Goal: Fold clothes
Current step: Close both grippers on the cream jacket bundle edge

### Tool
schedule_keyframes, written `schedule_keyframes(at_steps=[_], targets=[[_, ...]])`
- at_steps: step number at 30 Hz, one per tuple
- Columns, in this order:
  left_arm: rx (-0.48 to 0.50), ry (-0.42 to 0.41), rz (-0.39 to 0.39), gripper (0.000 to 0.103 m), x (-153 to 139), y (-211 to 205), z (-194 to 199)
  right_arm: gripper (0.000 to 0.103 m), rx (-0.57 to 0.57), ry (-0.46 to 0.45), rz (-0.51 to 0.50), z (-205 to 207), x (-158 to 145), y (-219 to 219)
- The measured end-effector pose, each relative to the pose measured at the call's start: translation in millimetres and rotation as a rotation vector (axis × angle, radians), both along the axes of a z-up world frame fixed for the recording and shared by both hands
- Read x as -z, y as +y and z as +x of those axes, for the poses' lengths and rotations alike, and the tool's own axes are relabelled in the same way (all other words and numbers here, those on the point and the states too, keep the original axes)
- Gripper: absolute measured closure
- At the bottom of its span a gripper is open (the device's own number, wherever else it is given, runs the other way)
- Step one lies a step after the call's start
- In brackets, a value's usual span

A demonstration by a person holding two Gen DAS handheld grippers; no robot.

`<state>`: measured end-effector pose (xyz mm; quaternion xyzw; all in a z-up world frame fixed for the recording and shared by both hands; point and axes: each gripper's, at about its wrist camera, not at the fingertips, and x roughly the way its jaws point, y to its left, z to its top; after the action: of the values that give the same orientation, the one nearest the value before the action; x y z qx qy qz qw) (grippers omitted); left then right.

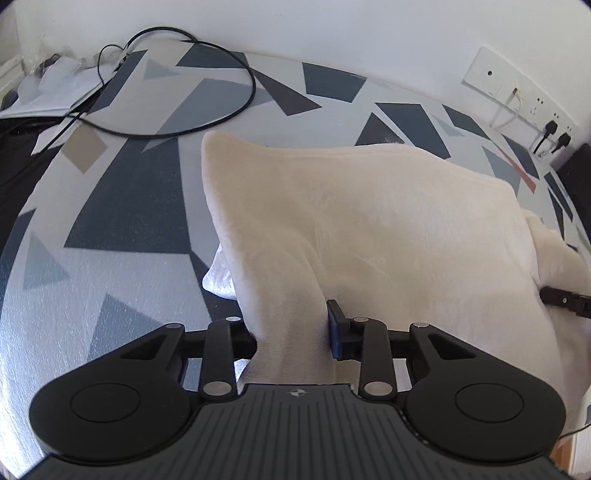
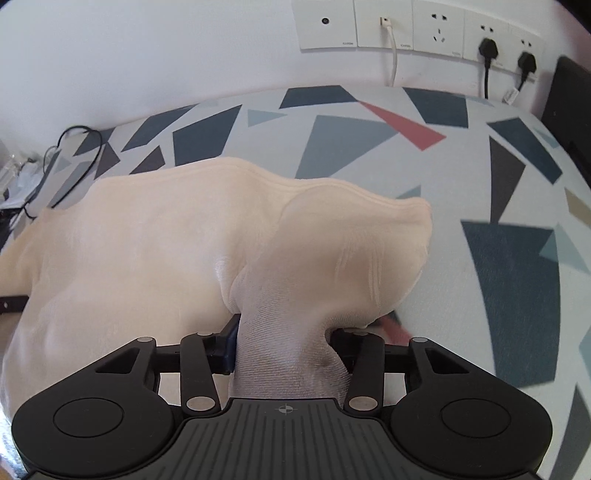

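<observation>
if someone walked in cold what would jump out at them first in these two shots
The cream garment fills the middle of both views, lifted off the bed with a bunched fold pinched in the left claw and another in the right claw. Under it lies a bedsheet printed with grey, blue and red shards. A looping black cable lies at the far left, and a row of wall sockets sits behind the bed.

Left claw (image 1: 291, 332) pinching cream garment (image 1: 351, 221) over patterned sheet (image 1: 110, 229).
</observation>
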<state>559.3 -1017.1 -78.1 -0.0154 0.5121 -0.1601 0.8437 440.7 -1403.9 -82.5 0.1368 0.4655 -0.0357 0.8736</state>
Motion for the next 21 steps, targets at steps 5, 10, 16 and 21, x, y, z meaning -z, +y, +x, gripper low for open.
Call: schedule_keyframes(at_steps=[5,10,16,21], targets=[[0.001,0.005,0.031,0.067,0,-6,4,0.055,0.017,-0.021,-0.056,-2,2,10],[0.007,-0.016,0.015,0.066,2,-3,2,0.055,0.041,-0.033,-0.031,-3,4,7],[-0.004,-0.025,-0.011,0.07,1,1,-2,0.058,0.075,-0.014,-0.034,0,1,10],[0.003,-0.066,-0.049,0.076,-15,12,-13,0.068,0.084,-0.07,-0.18,-11,-20,40]])
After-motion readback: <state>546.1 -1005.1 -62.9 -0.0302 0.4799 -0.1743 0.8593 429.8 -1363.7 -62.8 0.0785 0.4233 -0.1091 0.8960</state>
